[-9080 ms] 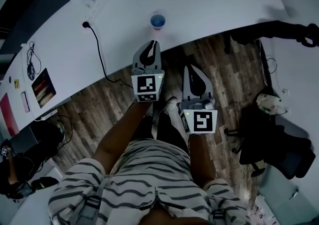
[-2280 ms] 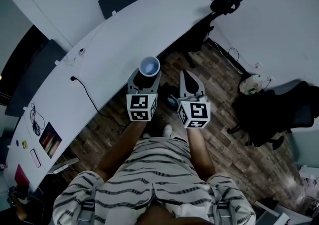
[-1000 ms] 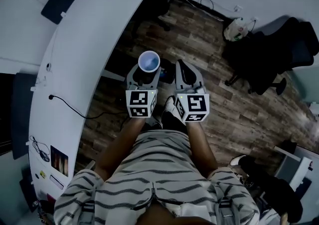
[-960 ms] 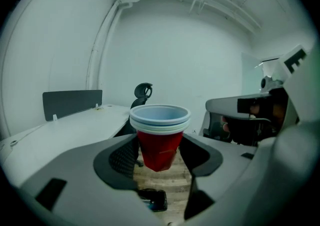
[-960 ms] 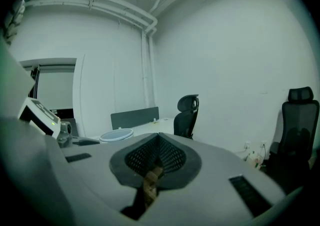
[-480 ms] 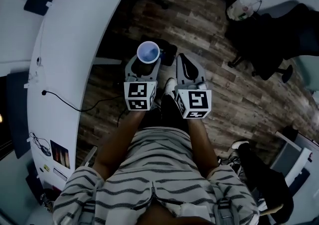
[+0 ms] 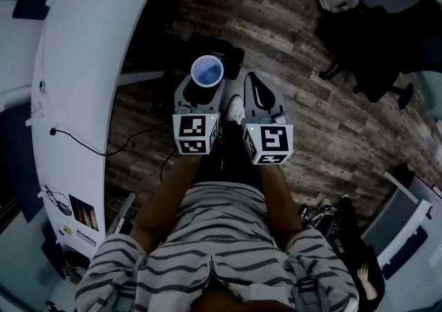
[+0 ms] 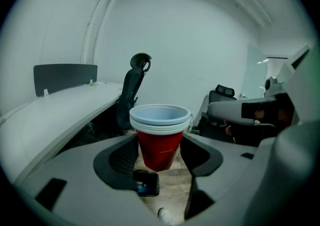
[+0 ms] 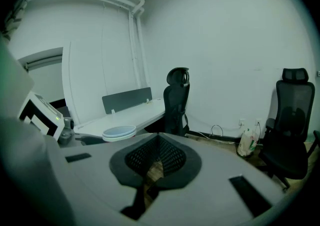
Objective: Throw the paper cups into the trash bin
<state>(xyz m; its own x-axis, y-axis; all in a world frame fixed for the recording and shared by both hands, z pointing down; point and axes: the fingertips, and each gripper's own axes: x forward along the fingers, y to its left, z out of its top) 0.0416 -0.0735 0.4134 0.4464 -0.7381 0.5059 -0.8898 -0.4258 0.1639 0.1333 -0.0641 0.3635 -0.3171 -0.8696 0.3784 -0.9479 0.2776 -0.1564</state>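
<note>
My left gripper [image 7: 205,86] squeezes the upright paper cups [image 8: 160,130]. My right gripper [image 7: 257,86], just right of the cups, is closed and empty.

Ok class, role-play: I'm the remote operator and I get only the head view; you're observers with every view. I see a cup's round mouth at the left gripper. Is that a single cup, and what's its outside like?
Observer: Not single. The left gripper view shows paper cups nested, with several pale rims stacked above a red wall.
Operator: Is the left gripper actually gripping them?
Observer: Yes, the left gripper has a jaw pressed on each side of the red wall.
Operator: And the right gripper?
Observer: The right gripper is shut, its mesh pads meeting with nothing between them.
</note>
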